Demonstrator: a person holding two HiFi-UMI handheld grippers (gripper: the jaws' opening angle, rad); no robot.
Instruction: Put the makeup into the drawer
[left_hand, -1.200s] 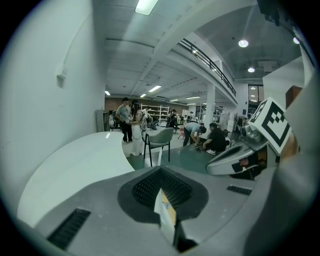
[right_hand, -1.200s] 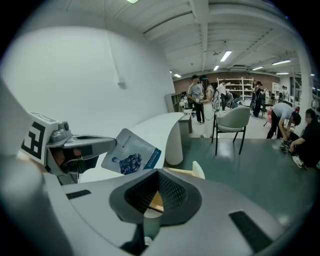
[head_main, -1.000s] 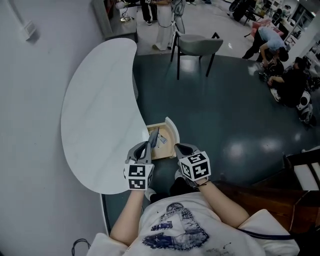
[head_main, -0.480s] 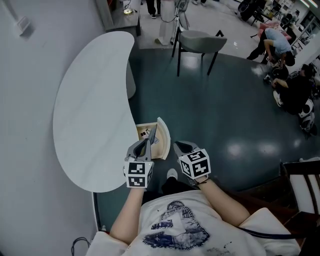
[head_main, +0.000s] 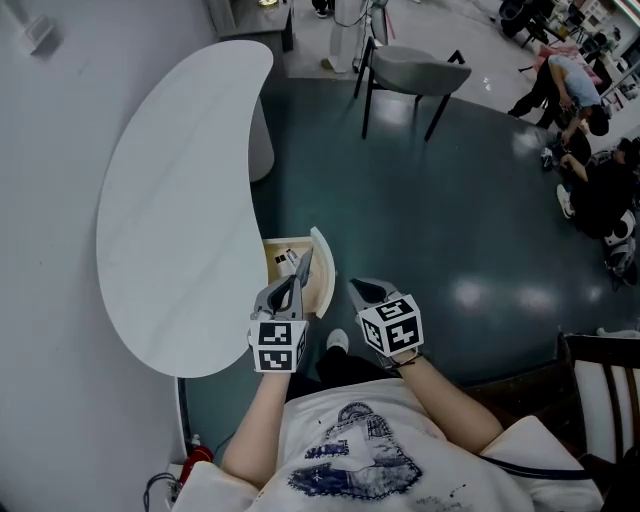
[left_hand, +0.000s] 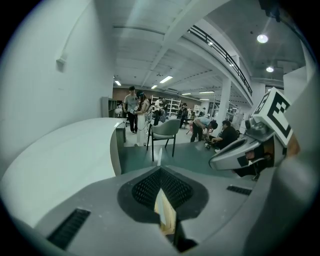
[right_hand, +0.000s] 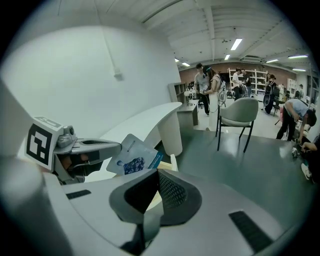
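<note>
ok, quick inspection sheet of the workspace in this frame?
surface: white curved table, nothing seen on top.
job's things: flat sachet held by the open drawer; small items inside the drawer, too small to identify.
clutter: nothing seen.
grippers: left gripper shut on the sachet; right gripper shut, empty.
cables: cord down the wall; cable loop on the floor.
surroundings: grey chair, people beyond.

No legible text anywhere
</note>
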